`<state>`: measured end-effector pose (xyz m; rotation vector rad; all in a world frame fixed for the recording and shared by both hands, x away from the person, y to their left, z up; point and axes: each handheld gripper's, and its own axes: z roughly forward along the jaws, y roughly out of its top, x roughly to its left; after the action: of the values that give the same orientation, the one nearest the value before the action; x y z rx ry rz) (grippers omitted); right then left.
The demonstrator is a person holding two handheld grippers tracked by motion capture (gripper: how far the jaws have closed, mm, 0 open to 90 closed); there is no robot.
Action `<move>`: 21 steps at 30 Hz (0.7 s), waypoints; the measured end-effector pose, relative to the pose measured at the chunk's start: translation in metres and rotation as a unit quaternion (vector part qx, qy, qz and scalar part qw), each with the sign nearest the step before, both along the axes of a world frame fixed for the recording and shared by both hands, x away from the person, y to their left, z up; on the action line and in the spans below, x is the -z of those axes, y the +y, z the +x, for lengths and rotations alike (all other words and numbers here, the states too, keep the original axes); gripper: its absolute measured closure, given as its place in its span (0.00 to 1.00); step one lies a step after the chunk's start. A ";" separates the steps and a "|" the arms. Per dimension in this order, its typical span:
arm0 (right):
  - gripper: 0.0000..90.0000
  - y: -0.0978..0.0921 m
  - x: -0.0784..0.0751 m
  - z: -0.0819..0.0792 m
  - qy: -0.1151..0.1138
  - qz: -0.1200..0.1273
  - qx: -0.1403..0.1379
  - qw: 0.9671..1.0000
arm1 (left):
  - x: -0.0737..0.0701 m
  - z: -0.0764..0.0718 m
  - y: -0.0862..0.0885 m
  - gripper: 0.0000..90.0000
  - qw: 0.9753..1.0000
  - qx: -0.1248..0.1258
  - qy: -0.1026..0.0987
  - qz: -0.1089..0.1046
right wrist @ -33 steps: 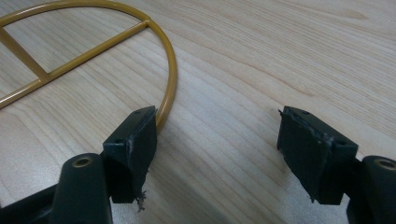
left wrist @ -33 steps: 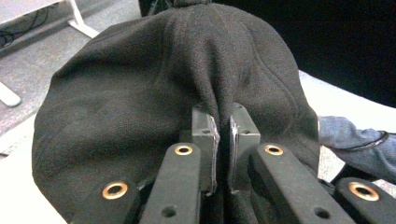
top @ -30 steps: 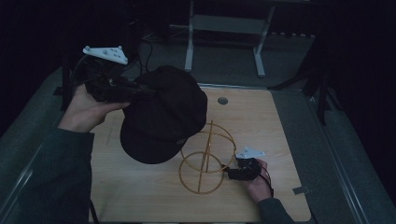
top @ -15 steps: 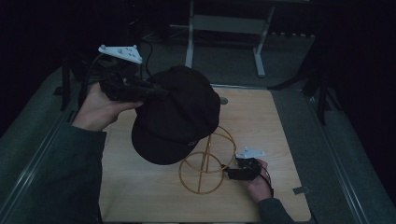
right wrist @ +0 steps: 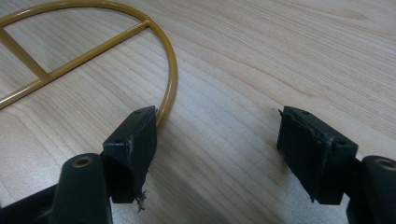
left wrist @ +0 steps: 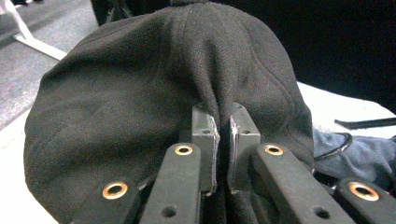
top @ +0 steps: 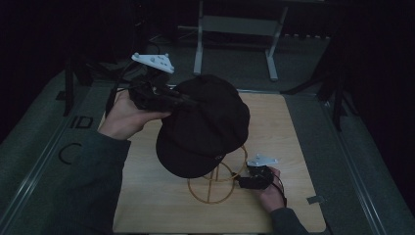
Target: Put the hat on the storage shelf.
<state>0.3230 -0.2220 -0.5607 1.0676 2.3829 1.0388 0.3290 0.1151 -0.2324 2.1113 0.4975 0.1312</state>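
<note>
My left gripper is pinched tight on a fold of the black cap, holding it in the air over the top of the gold wire stand. My right gripper sits low on the wooden bench, jaws spread wide, one jaw just against the stand's base ring.

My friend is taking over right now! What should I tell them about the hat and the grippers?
Left gripper: shut on a fold of the black cap, holding it above the gold wire stand.
Right gripper: open, low on the wooden table, one jaw against the stand's base ring.
Done: cap lifted over the stand.
Left: lower the cap onto the stand, probably steady the base, then let go.
</note>
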 end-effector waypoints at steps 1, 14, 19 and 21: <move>0.31 0.000 0.000 0.000 0.000 0.000 -0.001 1.000 | 0.001 0.000 -0.002 0.93 1.000 0.002 0.001 0.000; 0.31 0.000 0.000 0.000 0.000 0.000 0.000 1.000 | 0.015 0.002 -0.038 0.93 0.999 0.041 0.011 0.023; 0.32 0.000 0.000 0.000 -0.001 0.000 0.000 1.000 | 0.022 0.004 -0.044 0.93 0.998 0.047 0.016 0.031; 0.31 0.000 0.000 0.000 -0.001 0.000 0.000 1.000 | 0.024 0.004 -0.046 0.93 0.998 0.047 0.018 0.035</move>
<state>0.3231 -0.2219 -0.5607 1.0664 2.3812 1.0392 0.3334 0.0689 -0.2565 2.2054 0.4202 0.0573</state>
